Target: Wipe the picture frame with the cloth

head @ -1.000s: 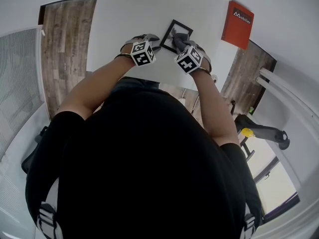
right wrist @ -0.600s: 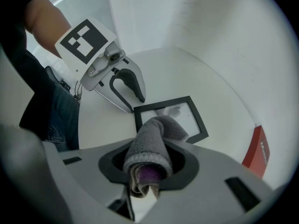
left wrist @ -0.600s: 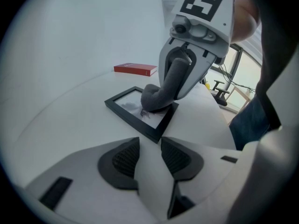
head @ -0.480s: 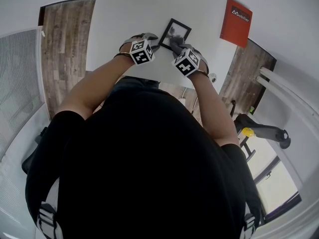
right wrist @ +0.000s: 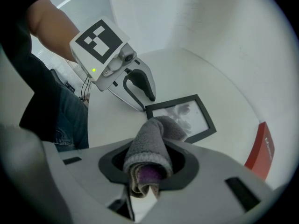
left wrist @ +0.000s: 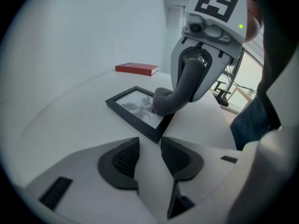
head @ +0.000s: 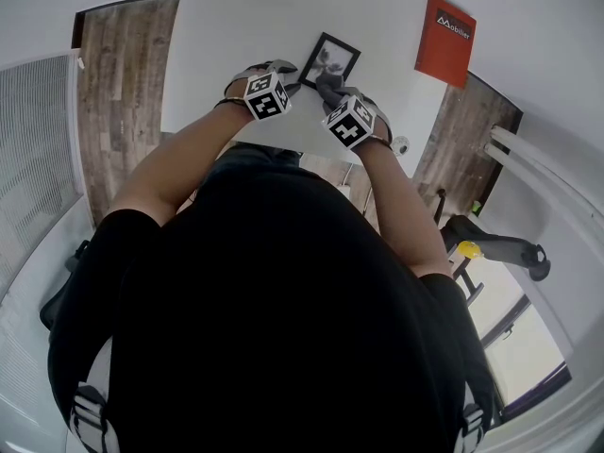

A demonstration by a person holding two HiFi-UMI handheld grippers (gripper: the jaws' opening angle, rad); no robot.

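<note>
Left gripper point(left wrist: 148, 157): jaws nearly together, empty, tips just short of the near corner of the black rectangular picture frame point(head: 329, 60). The frame lies flat on the white table point(head: 236, 36), long axis running away from the person. Right gripper point(right wrist: 149, 164): jaws clenched on the folded grey cloth point(right wrist: 153, 141), whose end presses the frame's near edge.
</note>
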